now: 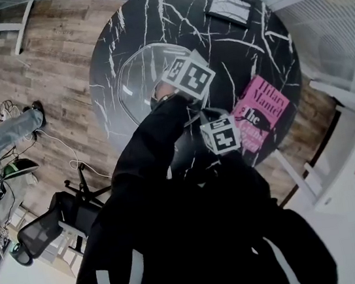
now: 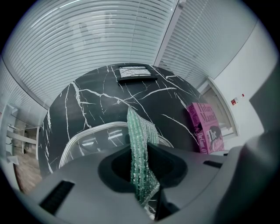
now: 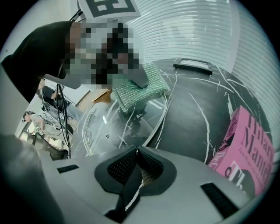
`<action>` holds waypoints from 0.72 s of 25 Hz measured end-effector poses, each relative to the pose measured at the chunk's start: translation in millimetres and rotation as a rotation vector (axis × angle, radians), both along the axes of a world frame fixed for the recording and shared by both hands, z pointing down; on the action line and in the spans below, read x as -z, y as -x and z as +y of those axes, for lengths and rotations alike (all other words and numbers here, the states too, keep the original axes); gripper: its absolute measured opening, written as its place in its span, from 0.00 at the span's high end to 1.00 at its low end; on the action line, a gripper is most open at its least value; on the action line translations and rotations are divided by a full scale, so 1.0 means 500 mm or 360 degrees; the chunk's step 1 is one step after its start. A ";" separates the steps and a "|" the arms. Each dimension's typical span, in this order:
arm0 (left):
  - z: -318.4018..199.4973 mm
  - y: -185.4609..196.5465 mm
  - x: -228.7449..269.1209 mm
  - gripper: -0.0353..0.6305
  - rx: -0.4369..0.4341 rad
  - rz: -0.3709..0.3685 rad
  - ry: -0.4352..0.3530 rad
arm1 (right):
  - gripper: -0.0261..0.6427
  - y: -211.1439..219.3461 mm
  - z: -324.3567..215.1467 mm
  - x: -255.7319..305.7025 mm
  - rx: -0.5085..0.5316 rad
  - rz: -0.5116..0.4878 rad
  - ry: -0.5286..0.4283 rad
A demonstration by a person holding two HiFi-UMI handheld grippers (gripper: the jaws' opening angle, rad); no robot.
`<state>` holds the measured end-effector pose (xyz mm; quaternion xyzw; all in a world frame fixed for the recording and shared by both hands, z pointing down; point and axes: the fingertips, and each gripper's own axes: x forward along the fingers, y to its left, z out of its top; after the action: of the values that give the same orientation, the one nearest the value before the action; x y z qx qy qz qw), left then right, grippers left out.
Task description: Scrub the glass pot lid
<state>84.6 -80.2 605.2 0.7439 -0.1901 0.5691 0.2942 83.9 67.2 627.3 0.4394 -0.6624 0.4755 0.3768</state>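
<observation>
Left tool [image 2: 138,145], scrubber [image 2: 139,124] over glass lid [image 2: 92,141]

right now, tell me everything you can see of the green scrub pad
The green scrub pad is a thin, limp sheet of glittery pale-green mesh in fine ribbed rows. The left gripper is shut on it edge-on, so it stands up past the jaws and bends to one side. From the right gripper view it is a flat rectangle held over the far part of the glass lid; whether it touches the glass can't be told.
</observation>
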 end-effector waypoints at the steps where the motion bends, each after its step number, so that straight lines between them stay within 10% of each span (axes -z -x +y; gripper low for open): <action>1: 0.000 0.001 0.000 0.84 0.0001 0.0000 -0.0001 | 0.94 -0.001 0.001 0.000 0.0000 0.0006 0.0002; 18: -0.068 0.042 0.013 0.84 0.0090 -0.0011 -0.0080 | 0.94 0.012 0.002 -0.002 -0.0005 -0.0036 0.0005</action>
<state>63.8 -114.2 598.9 0.7435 -0.2261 0.5582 0.2907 78.1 68.3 628.2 0.4344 -0.6652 0.4821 0.3694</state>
